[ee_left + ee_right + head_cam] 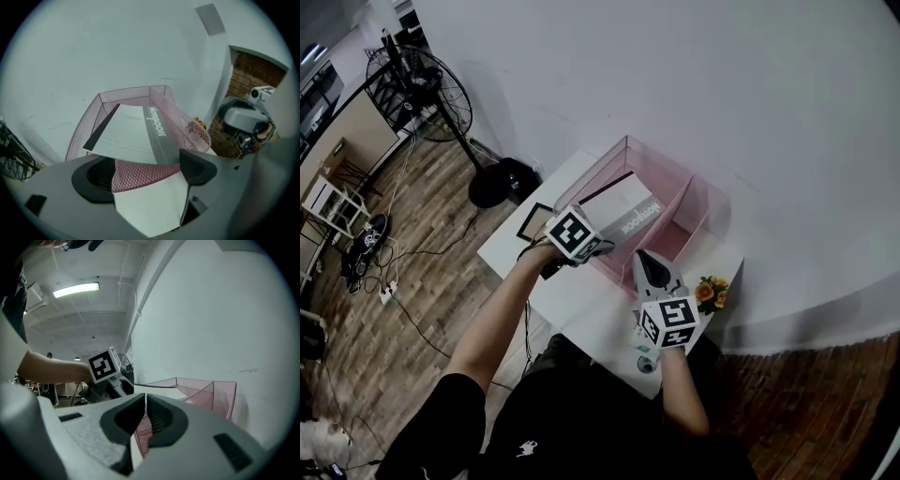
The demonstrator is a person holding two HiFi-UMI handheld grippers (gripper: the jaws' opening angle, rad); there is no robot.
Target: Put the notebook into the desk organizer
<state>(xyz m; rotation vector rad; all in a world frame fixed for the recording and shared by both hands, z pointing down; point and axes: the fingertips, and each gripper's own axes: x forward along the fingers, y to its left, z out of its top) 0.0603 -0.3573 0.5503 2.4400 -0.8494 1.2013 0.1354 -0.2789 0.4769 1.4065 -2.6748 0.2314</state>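
A pink mesh desk organizer [694,199] stands on the white table [581,302] against the wall. The white notebook [619,210], with a grey printed band and a black edge, leans tilted inside its left compartment. My left gripper [598,247] is at the organizer's front wall, open. In the left gripper view the notebook [131,133] rests above the organizer's mesh front [136,171], and the gripper's [145,176] pads stand apart on either side without pressing on it. My right gripper [645,257] is shut on nothing, pointing at the organizer [206,390] from the front right, its jaws [146,416] closed together.
A small pot of orange flowers [711,292] sits at the table's right corner. A black frame [534,222] lies at the table's left end. A standing fan [422,94] and cables are on the wooden floor to the left. The organizer's right compartments are bare.
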